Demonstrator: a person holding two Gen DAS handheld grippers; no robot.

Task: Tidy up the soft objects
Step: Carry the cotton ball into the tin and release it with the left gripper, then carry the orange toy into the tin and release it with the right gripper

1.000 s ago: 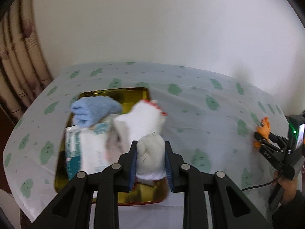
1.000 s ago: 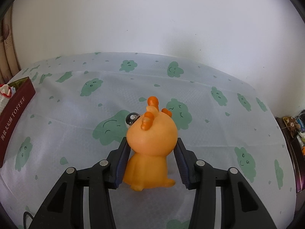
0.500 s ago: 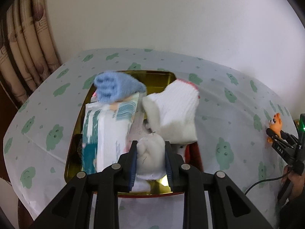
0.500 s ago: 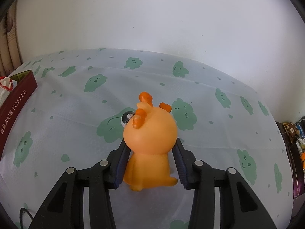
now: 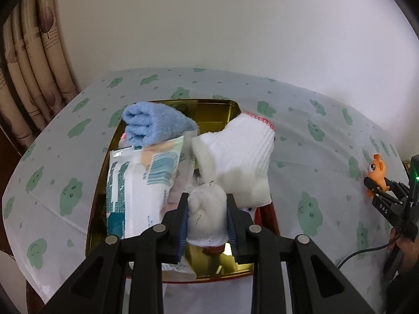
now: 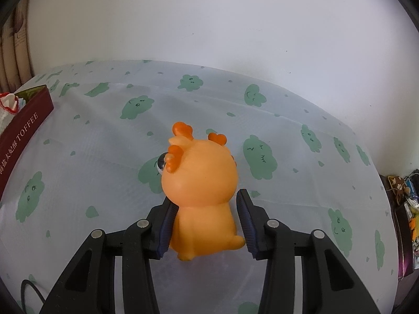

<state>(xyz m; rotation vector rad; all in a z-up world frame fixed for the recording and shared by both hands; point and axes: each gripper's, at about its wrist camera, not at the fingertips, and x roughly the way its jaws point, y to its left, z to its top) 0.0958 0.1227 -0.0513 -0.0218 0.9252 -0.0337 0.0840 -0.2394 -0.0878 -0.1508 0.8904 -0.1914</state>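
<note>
Two hand-held grippers are at work, and the coming move turns on where the tin (image 5: 225, 107) lies from each of them. The left hand-held gripper (image 5: 207, 216) is pinching a small white plush toy (image 5: 207, 217), both pads pressed against its sides, and it hangs right over the near end of the open tin, so the drop spot lies straight below and slightly ahead of it. Inside the tin sit a rolled blue towel (image 5: 154, 125) at the far end, a wipes pack (image 5: 138, 180) along the left side, its long axis running near to far, and a white glove (image 5: 238, 162) draped over the right wall. The right hand-held gripper (image 6: 205, 221) is well apart on the table (image 6: 288, 120), off to the right, with an orange toy (image 6: 201, 183) standing upright between its pads; the left pad touches the toy while a gap shows at the right pad, so the grip looks loose or spread rather than clamped. From there the tin's dark red wall (image 6: 23, 128) lies far to the left. The left hand is therefore much nearer the tin and, by my judgement, only needs to lower and let go.
</note>
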